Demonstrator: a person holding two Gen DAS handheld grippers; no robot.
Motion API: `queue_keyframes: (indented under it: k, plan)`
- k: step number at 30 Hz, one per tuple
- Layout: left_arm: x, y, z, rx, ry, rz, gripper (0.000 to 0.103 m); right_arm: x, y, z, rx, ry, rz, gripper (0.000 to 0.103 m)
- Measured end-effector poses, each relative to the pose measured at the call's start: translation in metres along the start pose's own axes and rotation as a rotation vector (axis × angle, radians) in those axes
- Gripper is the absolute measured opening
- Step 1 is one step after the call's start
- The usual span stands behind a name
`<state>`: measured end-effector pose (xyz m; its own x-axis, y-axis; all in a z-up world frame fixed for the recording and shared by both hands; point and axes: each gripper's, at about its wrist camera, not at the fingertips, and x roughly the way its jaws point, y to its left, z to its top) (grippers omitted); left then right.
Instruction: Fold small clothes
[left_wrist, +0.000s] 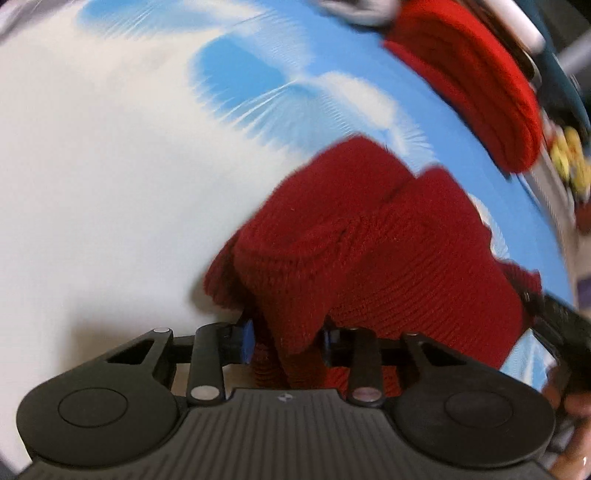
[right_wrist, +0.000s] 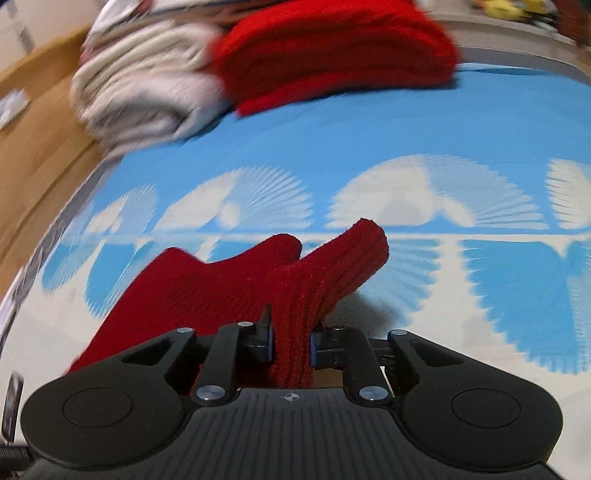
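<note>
- Fold in hand: both grippers pinching the dark red knit garment (right_wrist: 229, 284), lifted partly off the blue-and-white patterned surface (right_wrist: 369, 147).
- Right gripper (right_wrist: 291, 341) pressed together on a ribbed part of the knit, blue pads squeezing it from both sides; a ribbed tube end sticking up and far beyond the pads, a second one just left of it.
- Left gripper (left_wrist: 286, 338) pinching a bunched edge of the same garment (left_wrist: 369, 258), a thicker wad between the pads, so jaws standing less tight than on the right.
- Garment lying near, just ahead of both grippers, draped toward the surface on the left in the right wrist view.
- Next move, by judgement: carrying the held edge across to meet the opposite edge, keeping both pinches level so the fold line falls straight, then lowering and letting go.
- Likely trouble: knit stretching or slipping out of the looser left pinch.
- Open room: wide bare stretch of surface between garment and far side.
- Far side taken: bright red folded knit (right_wrist: 332, 51) beside a stack of pale folded clothes (right_wrist: 147, 81), touching or nearly so.
- Left edge of the surface near in the right wrist view, wooden floor (right_wrist: 33, 110) beyond; edge to be kept clear of.
- Strong blur in both views; fine detail not readable.
</note>
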<state>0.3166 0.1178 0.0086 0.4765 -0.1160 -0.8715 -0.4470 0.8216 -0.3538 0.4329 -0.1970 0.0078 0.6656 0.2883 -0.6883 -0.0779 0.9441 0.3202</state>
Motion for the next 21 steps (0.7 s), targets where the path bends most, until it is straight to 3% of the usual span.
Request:
queue_keyframes:
  k: [5, 9, 13, 16, 18, 19, 20, 21]
  plan:
    - [0.059, -0.116, 0.083, 0.3, 0.02, 0.041, 0.036, -0.022, -0.069, -0.016, 0.214, -0.121, -0.123, 0.016]
    - [0.104, -0.21, 0.108, 0.51, 0.032, 0.092, 0.037, -0.044, -0.09, -0.042, 0.333, -0.174, -0.172, 0.017]
    - [0.124, -0.262, 0.11, 0.597, 0.018, 0.107, 0.038, -0.061, -0.089, -0.077, 0.364, -0.185, -0.157, 0.018]
    - [0.128, -0.266, 0.108, 0.606, 0.003, 0.145, 0.05, -0.058, -0.096, -0.079, 0.36, -0.195, -0.141, 0.021]
    - [0.121, -0.255, 0.108, 0.597, -0.064, 0.187, 0.068, -0.061, -0.106, -0.076, 0.389, -0.193, -0.145, 0.041]
    - [0.117, -0.25, 0.112, 0.59, -0.092, 0.221, 0.087, -0.067, -0.108, -0.076, 0.403, -0.196, -0.184, 0.06]
    - [0.111, -0.242, 0.11, 0.587, -0.123, 0.262, 0.092, -0.072, -0.113, -0.075, 0.398, -0.205, -0.227, 0.071]
    - [0.103, -0.234, 0.108, 0.597, -0.157, 0.285, 0.092, -0.078, -0.114, -0.074, 0.372, -0.23, -0.271, 0.072]
